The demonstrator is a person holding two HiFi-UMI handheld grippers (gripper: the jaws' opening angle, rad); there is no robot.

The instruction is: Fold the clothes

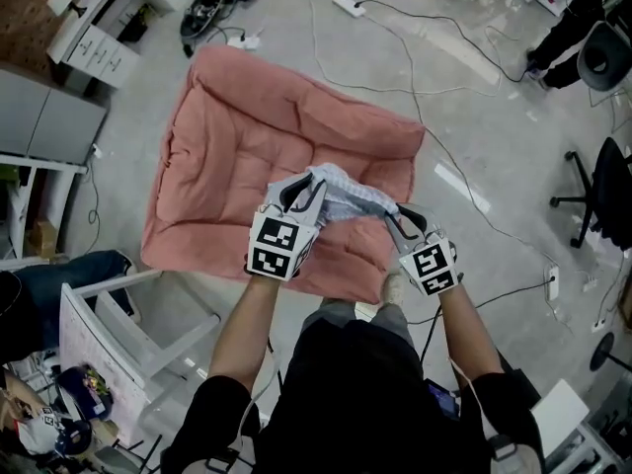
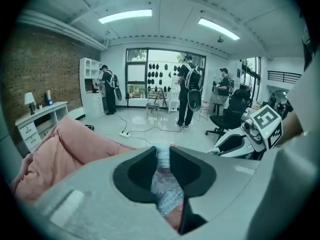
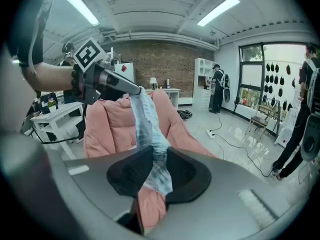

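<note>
Left claw (image 1: 308, 188) over quilt (image 1: 237, 126) on floor (image 1: 494, 117)

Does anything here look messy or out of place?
The pale patterned garment is bunched and crumpled, strung between the left gripper and right gripper above the pink padded mat. It is not yet folded neatly.

Brick wall (image 2: 45, 69), grey cable-strewn floor (image 1: 513, 146), white desk (image 2: 45, 113), ceiling strip lights (image 2: 125, 16).

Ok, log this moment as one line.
left gripper: shut on garment | right gripper: shut on garment | garment: stretched between them above pink cushion
</note>
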